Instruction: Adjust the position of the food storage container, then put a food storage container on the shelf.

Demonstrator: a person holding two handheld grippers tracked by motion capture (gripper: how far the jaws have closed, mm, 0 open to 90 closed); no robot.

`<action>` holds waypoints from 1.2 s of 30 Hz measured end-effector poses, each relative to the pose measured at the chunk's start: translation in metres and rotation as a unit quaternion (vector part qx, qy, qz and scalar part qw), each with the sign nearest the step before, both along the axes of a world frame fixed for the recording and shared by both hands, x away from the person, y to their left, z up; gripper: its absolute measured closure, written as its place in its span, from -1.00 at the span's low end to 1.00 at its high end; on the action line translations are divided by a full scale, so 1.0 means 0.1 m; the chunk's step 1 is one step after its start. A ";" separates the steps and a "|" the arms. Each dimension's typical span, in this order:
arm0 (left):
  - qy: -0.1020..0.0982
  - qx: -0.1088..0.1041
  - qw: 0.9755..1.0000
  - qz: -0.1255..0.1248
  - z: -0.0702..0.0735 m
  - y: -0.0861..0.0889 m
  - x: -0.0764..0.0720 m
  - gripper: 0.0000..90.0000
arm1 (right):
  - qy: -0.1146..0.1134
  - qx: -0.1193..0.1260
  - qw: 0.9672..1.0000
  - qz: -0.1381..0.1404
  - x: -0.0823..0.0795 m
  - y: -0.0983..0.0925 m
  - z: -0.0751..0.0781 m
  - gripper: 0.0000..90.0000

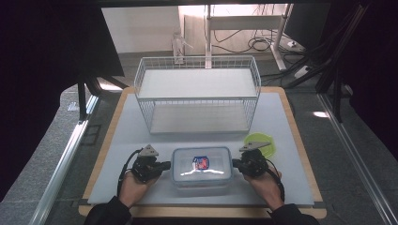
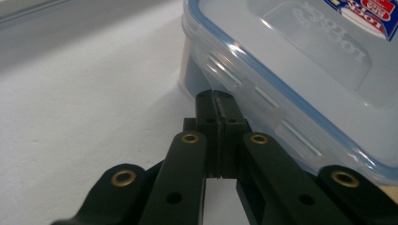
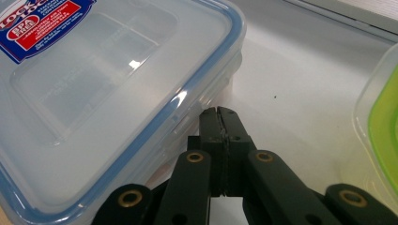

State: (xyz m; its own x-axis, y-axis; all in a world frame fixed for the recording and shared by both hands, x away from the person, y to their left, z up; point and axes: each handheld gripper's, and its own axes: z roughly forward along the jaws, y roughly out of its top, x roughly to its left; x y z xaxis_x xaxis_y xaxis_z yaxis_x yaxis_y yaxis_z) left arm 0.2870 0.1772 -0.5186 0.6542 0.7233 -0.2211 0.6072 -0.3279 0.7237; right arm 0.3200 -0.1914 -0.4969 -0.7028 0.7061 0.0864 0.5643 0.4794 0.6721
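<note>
Your left hand-held gripper [image 1: 165, 165] and right hand-held gripper [image 1: 236, 164], jaws closed on nothing, flank the clear blue-sealed rectangular plastic box [image 1: 202, 166] at 9 and 3 o'clock. Judging by that, you're bracing it; next, press inward evenly to lift.

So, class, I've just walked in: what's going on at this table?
A person holds a left hand-held gripper and a right hand-held gripper against the two short ends of a clear rectangular plastic food container with a blue-sealed lid. Both sets of jaws are pressed together, tips at the container's sides. The lid is on. A white two-tier wire rack stands behind, and a green-lidded round container sits to the right.
</note>
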 end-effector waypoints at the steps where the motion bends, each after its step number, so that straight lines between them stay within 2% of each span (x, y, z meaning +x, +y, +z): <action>1: -0.006 0.001 1.000 0.001 0.02 0.02 -0.02 0.98 | -0.010 -0.005 1.000 0.003 -0.03 -0.01 0.01 0.98; 2: -0.017 0.006 1.000 0.008 0.04 0.04 -0.04 0.98 | -0.010 -0.005 1.000 0.003 -0.03 -0.01 0.01 0.98; 3: -0.034 0.004 0.999 0.015 0.07 0.10 -0.06 0.85 | -0.022 -0.007 1.000 0.002 -0.07 -0.04 0.04 0.87; 4: -0.034 0.004 0.999 0.015 0.07 0.10 -0.06 0.78 | -0.022 -0.007 1.000 0.002 -0.07 -0.04 0.04 0.87; 5: -0.048 0.002 0.999 0.017 0.09 0.16 -0.10 0.70 | -0.029 0.000 1.000 0.002 -0.11 -0.09 0.08 0.75; 7: -0.053 0.005 0.998 0.020 0.10 0.18 -0.12 0.54 | -0.037 0.005 0.999 0.004 -0.15 -0.13 0.12 0.67; 9: -0.069 0.010 0.997 0.016 0.12 0.23 -0.19 0.35 | -0.044 0.009 0.999 0.007 -0.19 -0.15 0.15 0.55; 10: -0.069 0.010 0.997 0.016 0.12 0.23 -0.19 0.29 | -0.044 0.009 0.999 0.007 -0.19 -0.15 0.15 0.55; 12: -0.082 0.023 0.996 0.012 0.13 0.24 -0.24 0.22 | -0.050 0.011 0.999 0.010 -0.23 -0.18 0.18 0.43; 13: -0.091 0.026 0.995 0.009 0.13 0.24 -0.26 0.13 | -0.053 0.008 0.998 0.010 -0.24 -0.19 0.19 0.38; 14: -0.103 0.038 0.994 0.008 0.13 0.24 -0.30 -0.08 | -0.060 0.013 0.998 0.009 -0.27 -0.22 0.20 0.24; 16: -0.113 0.039 0.993 -0.001 0.12 0.24 -0.32 -0.30 | -0.065 0.020 0.998 0.010 -0.30 -0.26 0.21 0.02; 17: -0.112 0.040 0.993 -0.005 0.11 0.24 -0.32 -0.43 | -0.070 0.025 0.997 0.009 -0.31 -0.28 0.21 -0.10; 18: -0.112 0.040 0.993 -0.005 0.11 0.24 -0.32 -0.50 | -0.070 0.025 0.997 0.009 -0.31 -0.28 0.21 -0.10; 20: -0.112 0.042 0.993 -0.003 0.09 0.24 -0.33 -0.53 | -0.077 0.029 0.997 0.007 -0.35 -0.32 0.19 -0.25; 21: -0.108 0.045 0.993 -0.001 0.09 0.26 -0.34 -0.68 | -0.080 0.030 0.996 0.008 -0.37 -0.36 0.17 -0.36; 24: -0.105 0.040 0.994 -0.003 0.08 0.28 -0.34 -0.77 | -0.078 0.034 0.996 0.007 -0.39 -0.39 0.15 -0.41; 29: -0.110 0.032 0.993 -0.004 0.10 0.28 -0.33 -0.84 | -0.073 0.050 0.996 0.004 -0.38 -0.42 0.15 -0.52; 36: -0.094 0.021 0.995 -0.004 0.12 0.26 -0.29 -0.83 | -0.076 0.055 0.995 0.012 -0.38 -0.39 0.17 -0.60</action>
State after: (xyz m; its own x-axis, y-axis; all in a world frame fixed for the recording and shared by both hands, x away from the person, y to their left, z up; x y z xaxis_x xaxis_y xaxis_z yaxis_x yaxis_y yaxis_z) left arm 0.2583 0.2028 -0.5068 0.6873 0.7236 -0.0633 0.4594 -0.3655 0.8095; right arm 0.2818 -0.2306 -0.4798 -0.7307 0.6807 0.0529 0.4403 0.4106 0.7985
